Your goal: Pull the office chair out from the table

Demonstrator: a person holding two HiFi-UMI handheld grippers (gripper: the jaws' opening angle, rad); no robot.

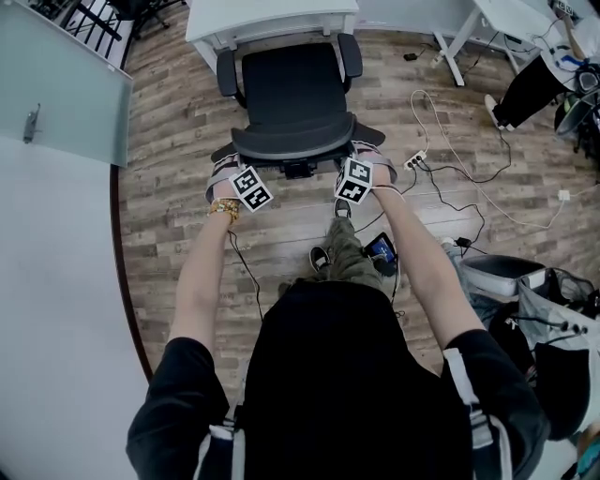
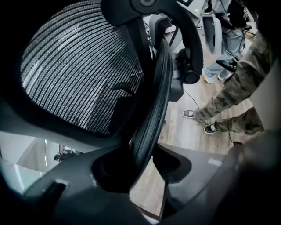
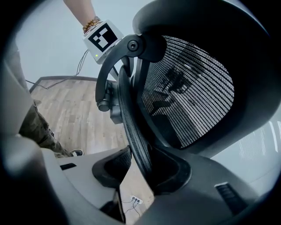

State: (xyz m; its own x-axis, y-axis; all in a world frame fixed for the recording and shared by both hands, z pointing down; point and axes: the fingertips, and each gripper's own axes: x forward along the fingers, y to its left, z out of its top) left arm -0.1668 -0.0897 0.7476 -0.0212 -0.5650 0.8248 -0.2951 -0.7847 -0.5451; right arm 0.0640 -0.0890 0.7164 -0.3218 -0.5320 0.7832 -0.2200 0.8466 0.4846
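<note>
Gripping, left: the left tongs (image 2: 145,161) were closed on the backrest rim (image 2: 154,96) of the office chair (image 1: 292,94). The dark mesh edge was pinched between both jaws near one upper corner of the back.
Gripping, right: the right tongs (image 3: 138,165) were closed on the same rim at the opposite corner. The rim ran up between the jaws with no gap showing.
Chair position: the chair stood on the wood floor (image 1: 169,141) with its back toward the person. The front of the seat lay at, or slightly under, the edge of the white surface (image 1: 272,19), and the armrests (image 1: 227,73) were near that edge.
Stage (judged): hold established on both sides, with most of the pull apparently yet to be made.
Risk, slip: the rim was thin and curved, so a sharp tug could draw it out of either pair of tongs.
Risk, tilt: force applied this high might recline the back instead of rolling the base.
Risk, swivel: unequal pull from the two sides would probably turn the seat and swing an armrest against the surface.
Risk, obstruction: the person's shoes (image 1: 321,257) and a black cable (image 1: 246,272) lay directly behind the chair, and a power strip (image 1: 415,160) lay to one side. The castors could run onto them.
</note>
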